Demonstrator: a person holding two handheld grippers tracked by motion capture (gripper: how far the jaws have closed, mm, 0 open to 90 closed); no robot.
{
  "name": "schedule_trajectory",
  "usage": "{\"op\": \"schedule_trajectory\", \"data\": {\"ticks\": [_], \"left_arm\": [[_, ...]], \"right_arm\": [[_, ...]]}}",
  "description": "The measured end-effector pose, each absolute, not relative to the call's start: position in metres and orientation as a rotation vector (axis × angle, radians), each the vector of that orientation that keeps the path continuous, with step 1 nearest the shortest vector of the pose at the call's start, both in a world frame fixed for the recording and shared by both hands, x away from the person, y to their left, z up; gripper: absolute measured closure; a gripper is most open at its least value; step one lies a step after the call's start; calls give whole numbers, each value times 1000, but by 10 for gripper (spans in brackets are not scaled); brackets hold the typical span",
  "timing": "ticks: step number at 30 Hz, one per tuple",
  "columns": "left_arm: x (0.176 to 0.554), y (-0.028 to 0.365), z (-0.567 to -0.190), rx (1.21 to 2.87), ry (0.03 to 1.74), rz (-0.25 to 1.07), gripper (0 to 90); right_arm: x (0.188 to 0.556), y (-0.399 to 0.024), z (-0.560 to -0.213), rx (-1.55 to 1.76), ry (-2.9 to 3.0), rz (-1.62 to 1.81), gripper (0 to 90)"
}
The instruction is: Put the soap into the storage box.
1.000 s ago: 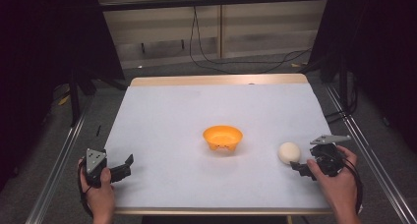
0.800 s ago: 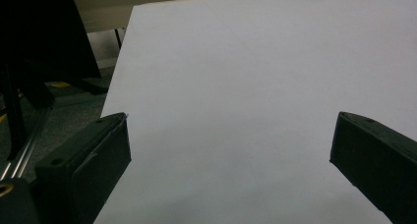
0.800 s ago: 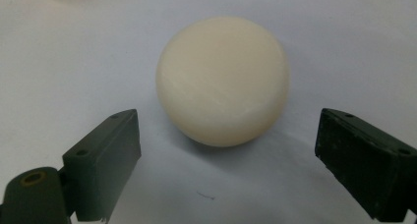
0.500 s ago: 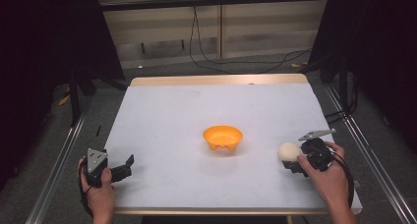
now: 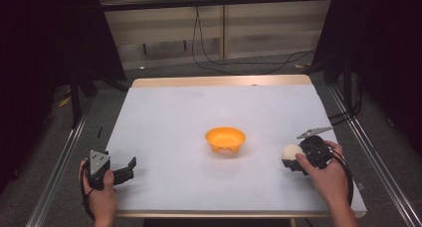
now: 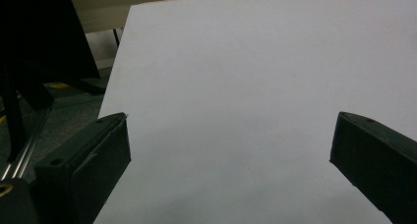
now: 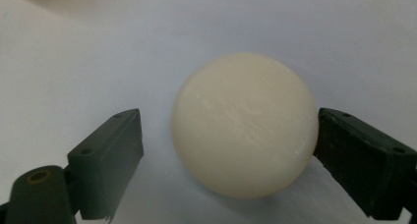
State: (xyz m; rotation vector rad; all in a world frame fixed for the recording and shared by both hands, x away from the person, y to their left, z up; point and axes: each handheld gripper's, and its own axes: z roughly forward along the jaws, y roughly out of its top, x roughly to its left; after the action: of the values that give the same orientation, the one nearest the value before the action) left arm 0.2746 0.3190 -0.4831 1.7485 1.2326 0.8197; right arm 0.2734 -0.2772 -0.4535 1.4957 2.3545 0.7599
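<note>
The white-covered table (image 5: pixel 199 117) is carrying an orange bowl (image 5: pixel 225 139) near its middle, sitting well apart from both tools. At the table's right near edge the right gripper (image 5: pixel 293 162) is reaching toward a cream ball (image 7: pixel 243 123) lying on the cover between its spread jaws; in the right gripper view one jaw is touching or all but touching the ball while the other is standing off with a clear gap, so nothing is being grasped. At the left near corner the left gripper (image 5: pixel 127 170) is resting released, jaws wide apart over bare cover.
</note>
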Motion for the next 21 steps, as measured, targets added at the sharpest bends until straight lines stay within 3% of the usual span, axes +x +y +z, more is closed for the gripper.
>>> {"op": "schedule_trajectory", "data": {"ticks": [14, 21], "left_arm": [[275, 317, -483, 1763, 1222, 820, 16], [275, 317, -483, 1774, 1220, 824, 17]], "right_arm": [[282, -274, -456, 1559, 2324, 693, 237], [284, -277, -456, 1569, 2340, 698, 222]]}}
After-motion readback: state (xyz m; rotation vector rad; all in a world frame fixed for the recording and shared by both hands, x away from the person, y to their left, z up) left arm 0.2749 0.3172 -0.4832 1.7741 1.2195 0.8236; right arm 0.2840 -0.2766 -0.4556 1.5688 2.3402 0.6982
